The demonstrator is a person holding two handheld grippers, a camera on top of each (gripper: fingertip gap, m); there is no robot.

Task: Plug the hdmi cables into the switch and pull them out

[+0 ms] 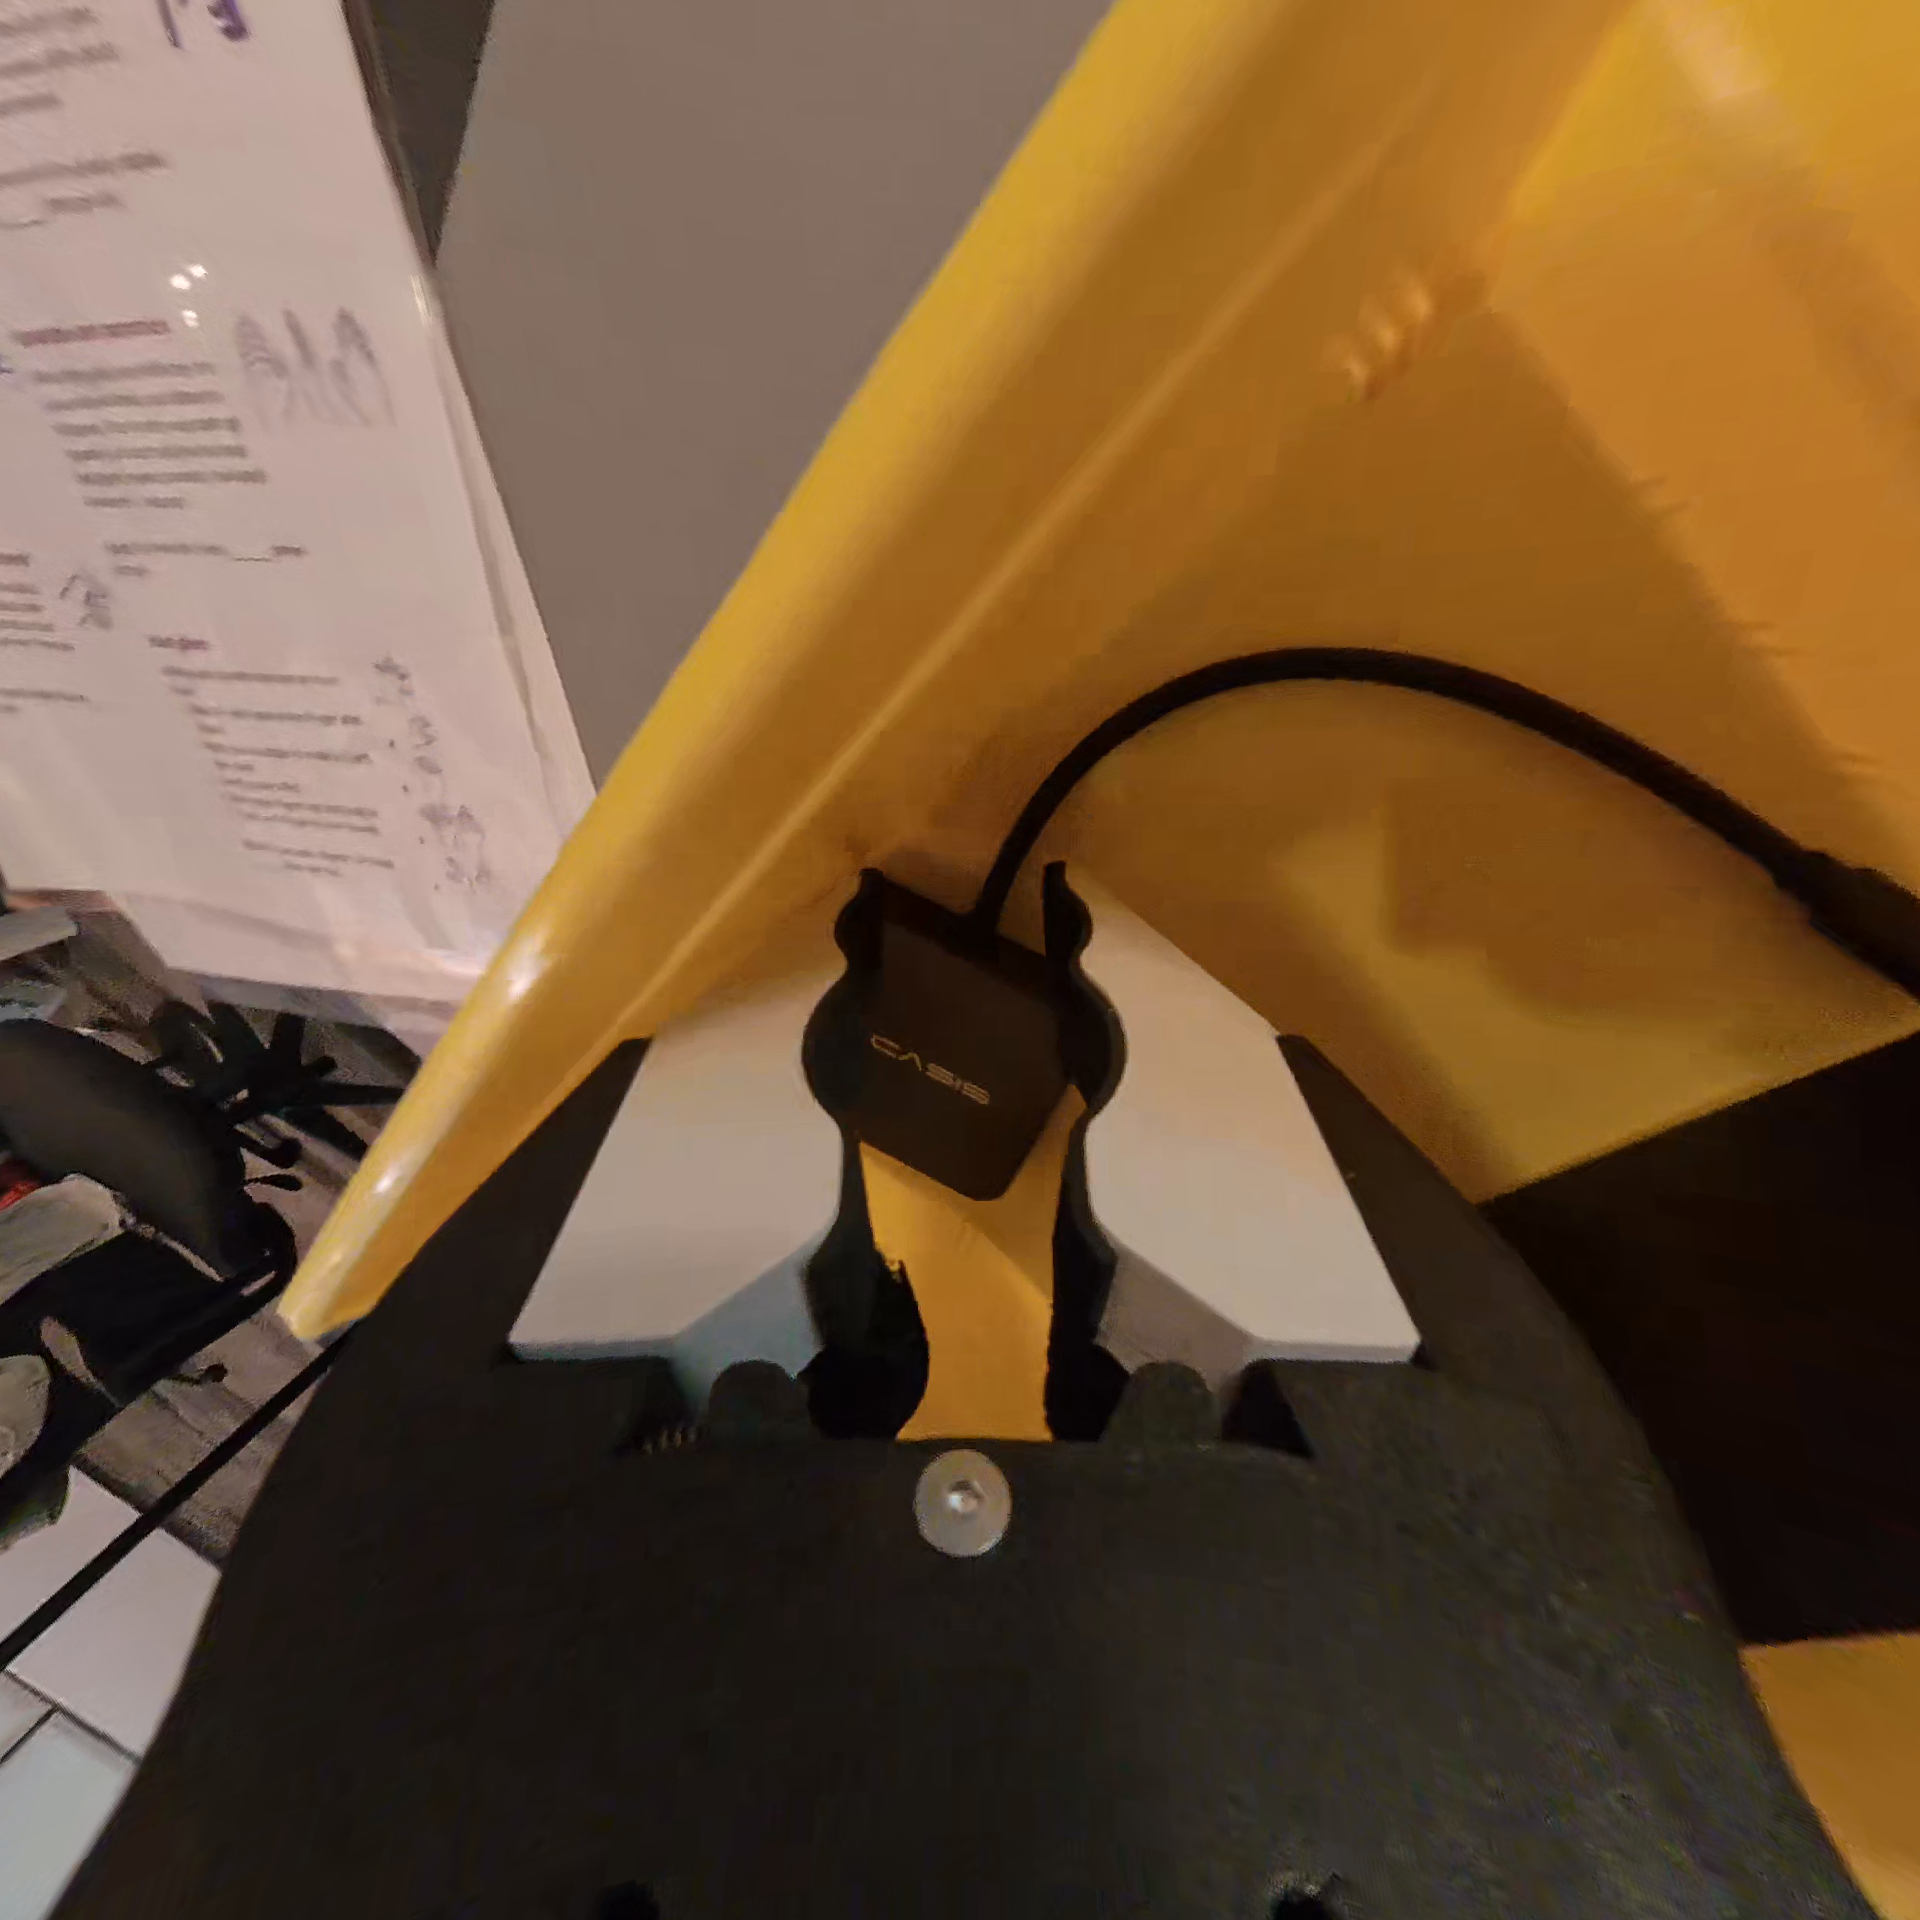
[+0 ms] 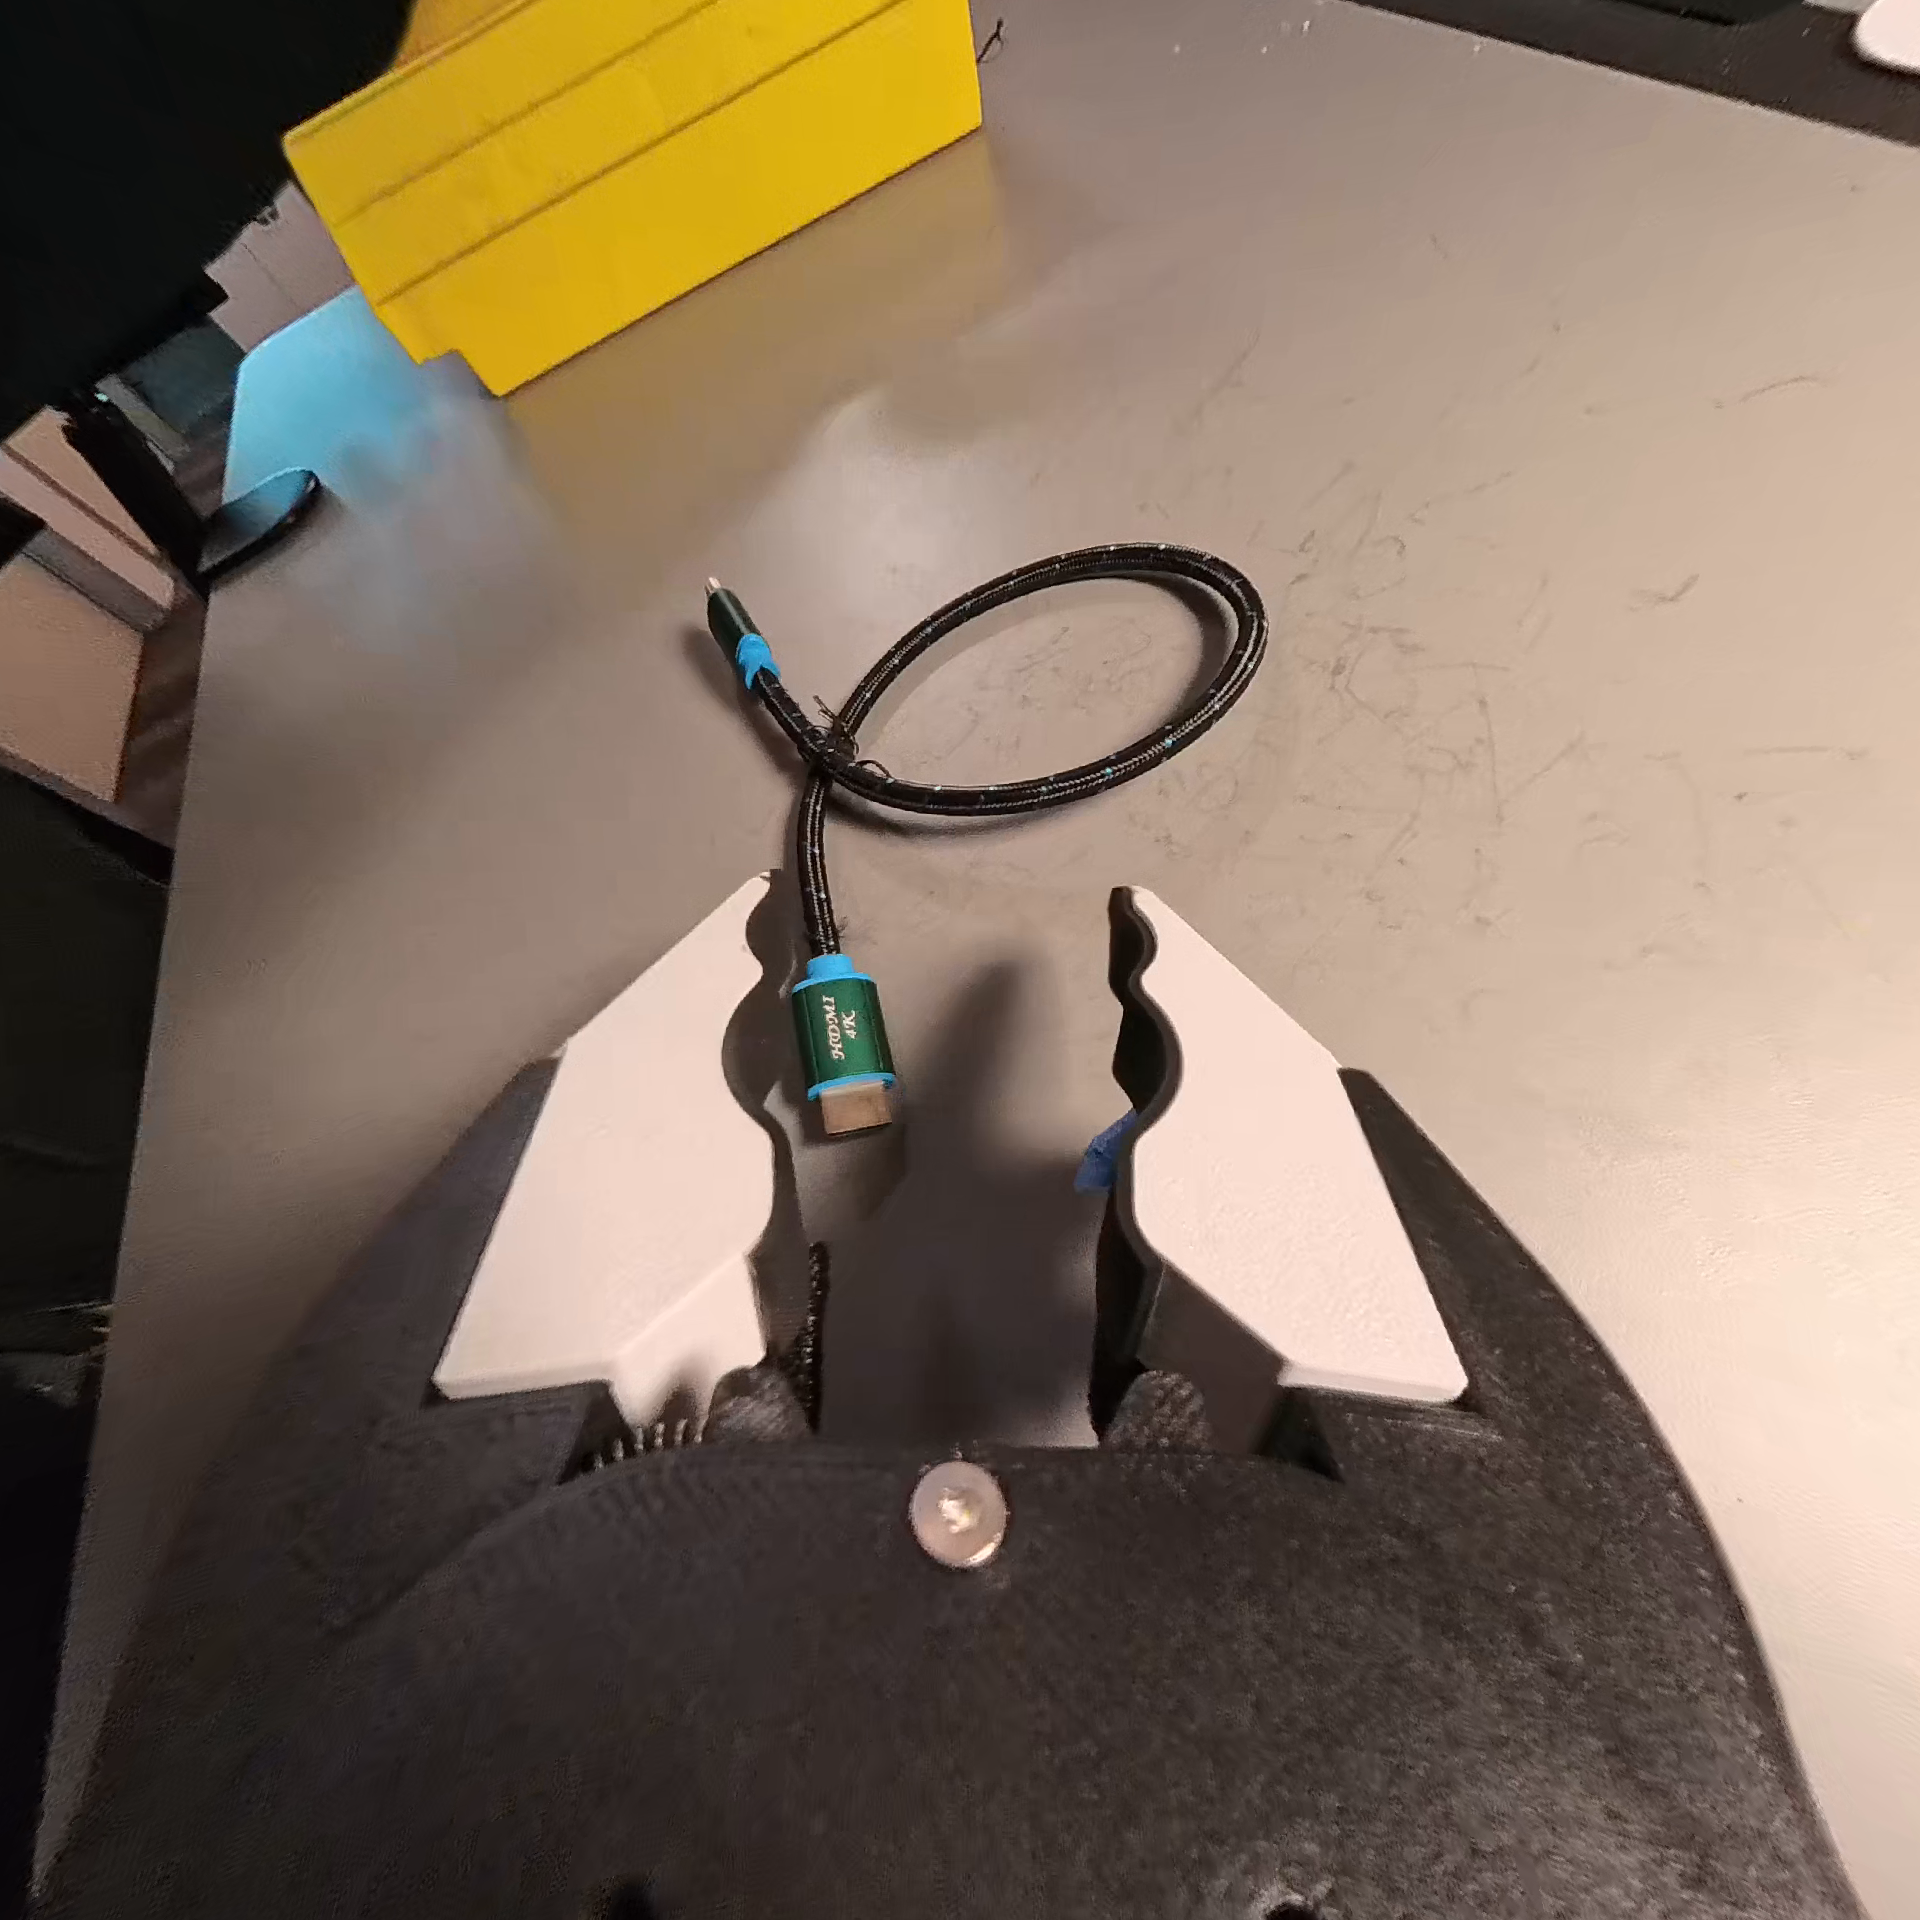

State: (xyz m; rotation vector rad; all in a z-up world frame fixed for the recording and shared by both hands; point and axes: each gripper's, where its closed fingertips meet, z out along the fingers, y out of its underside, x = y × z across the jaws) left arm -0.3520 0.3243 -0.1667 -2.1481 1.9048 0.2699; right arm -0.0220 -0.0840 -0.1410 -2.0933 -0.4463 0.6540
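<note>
In the left wrist view my left gripper (image 1: 964, 883) is shut on a small black square switch (image 1: 951, 1060), held by its two sides against a yellow bin (image 1: 1143, 416). The switch's own black lead (image 1: 1299, 670) arcs up and off to the right. In the right wrist view my right gripper (image 2: 945, 888) is open and empty, low over a grey table (image 2: 1455, 520). A braided black HDMI cable (image 2: 1226, 644) lies looped there. Its green plug (image 2: 844, 1034) lies between my fingers, close to the left finger, not gripped. Its other plug (image 2: 732, 623) lies farther off.
The yellow bin (image 2: 644, 177) stands at the table's far left, with a blue object (image 2: 301, 416) beside it at the table edge. A printed white sheet (image 1: 208, 468) and dark clutter (image 1: 125, 1143) lie left of the bin. A scrap of blue tape (image 2: 1101, 1153) sticks to my right finger. There is about 55 cm between the tips of the two grippers.
</note>
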